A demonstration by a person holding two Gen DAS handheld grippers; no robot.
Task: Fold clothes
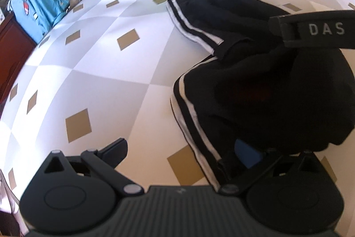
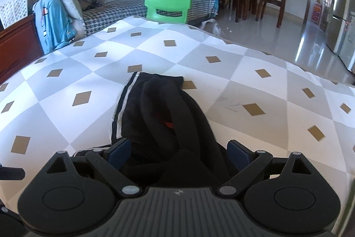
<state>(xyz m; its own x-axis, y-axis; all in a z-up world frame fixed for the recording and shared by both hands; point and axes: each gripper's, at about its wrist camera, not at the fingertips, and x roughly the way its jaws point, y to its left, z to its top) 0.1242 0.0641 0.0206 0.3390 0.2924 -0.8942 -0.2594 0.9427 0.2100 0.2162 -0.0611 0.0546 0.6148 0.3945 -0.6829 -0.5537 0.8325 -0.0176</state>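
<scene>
Checkered tablecloth [image 2: 221, 90] under bunched black trousers [image 2: 159, 108], between gaping right hand-held gripper [image 2: 178, 153] fingers.

A table cover of white and grey diamonds with tan lozenges [image 2: 221, 90] fills the foreground. Behind it stands a bright green plastic chair [image 2: 168, 0], then a houndstooth-covered sofa [image 2: 124, 9] heaped with cushions. Dark wooden dining chairs [image 2: 271, 0] stand on glossy, light-reflecting floor tiles [image 2: 310, 46].

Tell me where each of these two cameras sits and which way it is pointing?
Left wrist: on the left gripper, looking across the checked tablecloth at the black garment; the right gripper's finger crosses it.
Right wrist: on the right gripper, facing the green chair; jaws open around the garment.
Shared: garment, tablecloth.
</scene>
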